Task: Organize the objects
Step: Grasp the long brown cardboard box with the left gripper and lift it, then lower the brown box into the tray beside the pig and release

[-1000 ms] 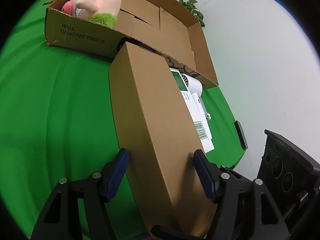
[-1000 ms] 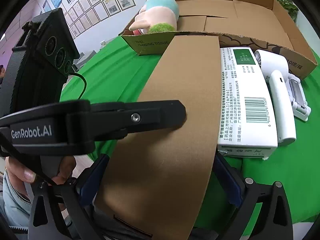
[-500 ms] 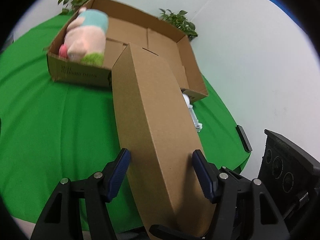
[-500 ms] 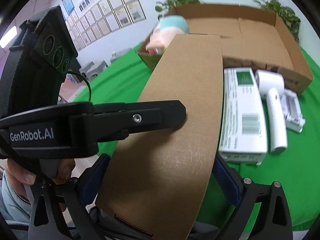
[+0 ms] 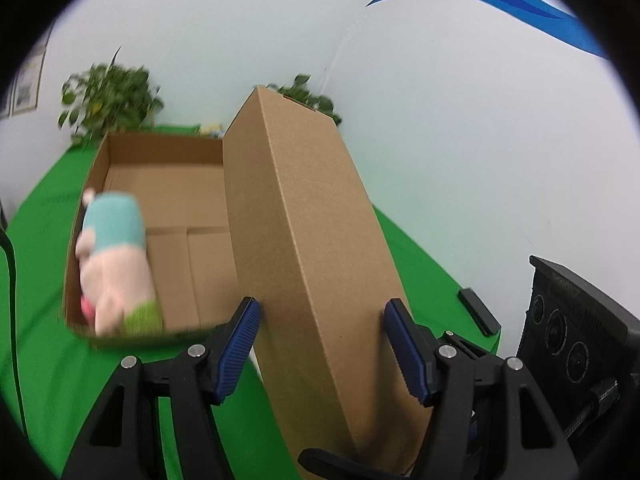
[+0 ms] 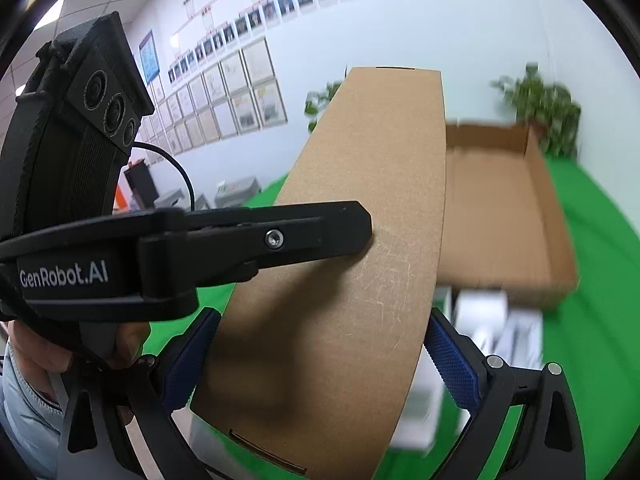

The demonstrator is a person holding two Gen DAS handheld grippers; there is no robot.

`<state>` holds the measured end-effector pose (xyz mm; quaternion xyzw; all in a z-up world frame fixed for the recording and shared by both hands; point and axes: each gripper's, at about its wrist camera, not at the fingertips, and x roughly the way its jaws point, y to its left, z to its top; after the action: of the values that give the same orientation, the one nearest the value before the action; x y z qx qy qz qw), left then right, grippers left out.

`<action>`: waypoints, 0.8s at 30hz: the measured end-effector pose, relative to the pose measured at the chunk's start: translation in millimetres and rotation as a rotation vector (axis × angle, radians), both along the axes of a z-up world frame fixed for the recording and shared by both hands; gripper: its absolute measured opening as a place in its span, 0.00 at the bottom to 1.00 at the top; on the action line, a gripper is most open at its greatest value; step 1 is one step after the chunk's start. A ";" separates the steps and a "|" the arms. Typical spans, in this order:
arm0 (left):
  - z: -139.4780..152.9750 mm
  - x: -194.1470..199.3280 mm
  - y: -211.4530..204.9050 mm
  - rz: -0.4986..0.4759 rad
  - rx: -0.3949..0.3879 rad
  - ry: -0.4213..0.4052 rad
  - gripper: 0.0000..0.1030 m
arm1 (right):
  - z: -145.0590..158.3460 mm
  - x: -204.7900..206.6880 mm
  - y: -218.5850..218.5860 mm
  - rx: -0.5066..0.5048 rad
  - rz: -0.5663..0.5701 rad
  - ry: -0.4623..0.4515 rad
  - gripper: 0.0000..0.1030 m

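A long closed brown cardboard box (image 5: 312, 240) is held in the air, its far end tilted up. My left gripper (image 5: 322, 344) is shut on its narrow sides. My right gripper (image 6: 320, 356) is shut on its wide face (image 6: 360, 240) from the other side; the left gripper's finger crosses in front. Beyond lies an open cardboard tray (image 5: 168, 184) on the green table, with a plush pig toy (image 5: 114, 264) at its left wall. The tray also shows in the right wrist view (image 6: 500, 208).
White boxes and a white device (image 6: 492, 320) lie blurred on the green cloth (image 5: 40, 360) in front of the tray. A small black object (image 5: 478, 312) lies at the table's right edge. Potted plants (image 5: 108, 96) stand against the white wall behind.
Both grippers have lifted the long box off the table and tilted its far end upward. The tray and white items now sit lower and farther in view.
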<state>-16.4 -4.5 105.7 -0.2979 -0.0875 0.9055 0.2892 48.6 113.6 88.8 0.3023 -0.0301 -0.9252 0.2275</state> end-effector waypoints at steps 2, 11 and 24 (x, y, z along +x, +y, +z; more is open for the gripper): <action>16.2 -12.8 2.6 -0.006 -0.009 0.028 0.62 | 19.4 -8.8 10.8 0.001 -0.005 0.038 0.96; 51.1 -70.5 -3.7 -0.019 -0.020 0.067 0.62 | 67.5 -90.9 2.9 -0.005 -0.027 0.086 0.96; 15.2 -167.1 -34.1 0.022 -0.021 -0.074 0.59 | 40.1 -302.9 -50.1 -0.016 0.018 -0.079 0.96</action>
<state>-183.5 -38.6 120.9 -0.3332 -0.0917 0.8978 0.2729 -254.2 63.5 128.9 0.3371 -0.0439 -0.9101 0.2368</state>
